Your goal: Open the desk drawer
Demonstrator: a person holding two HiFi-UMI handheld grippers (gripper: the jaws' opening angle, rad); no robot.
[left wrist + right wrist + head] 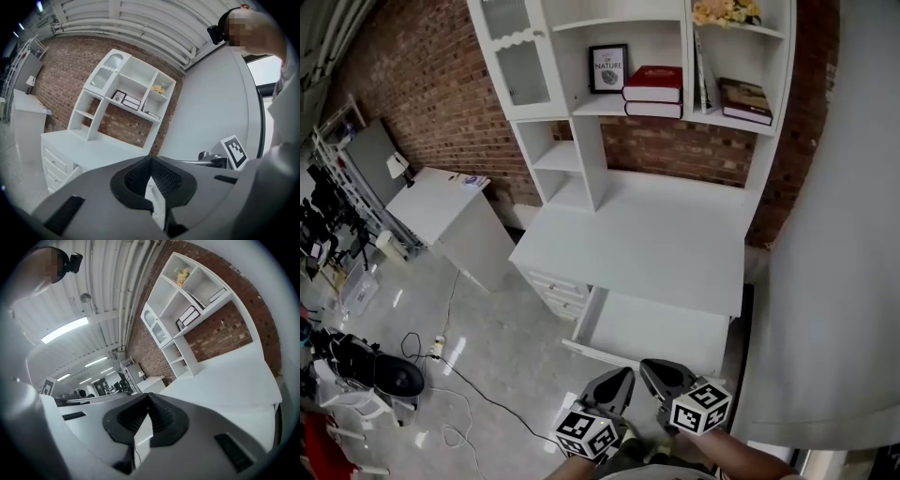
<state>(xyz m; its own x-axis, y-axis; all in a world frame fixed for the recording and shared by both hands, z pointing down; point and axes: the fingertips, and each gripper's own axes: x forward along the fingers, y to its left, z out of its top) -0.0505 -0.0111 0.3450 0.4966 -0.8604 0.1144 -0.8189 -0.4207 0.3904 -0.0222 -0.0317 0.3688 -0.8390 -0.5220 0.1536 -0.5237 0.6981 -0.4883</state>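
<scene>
Two grippers, both low at the desk's front. Head view: desk drawer (661, 328) is pulled out from under the desk (647, 244) top, right of the desk's small-drawer stack (558, 291). Left gripper (617, 384) and right gripper (661, 378) hover side by side just in front of the drawer's front panel; I see no contact with it. Hutch (591, 150) stands on the desk's back edge, holding red books (653, 91) and a framed picture (608, 67). Brick wall (441, 84) is behind the desk.

Left gripper view: my left jaws are closed tip to tip, clamping nothing. Desk and hutch sit beyond them; the right gripper's marker cube (233, 151) shows right of the desk.

Right gripper view: right jaws are pressed together too, nothing held. Desk top runs beyond the tips, hutch above it.
</scene>
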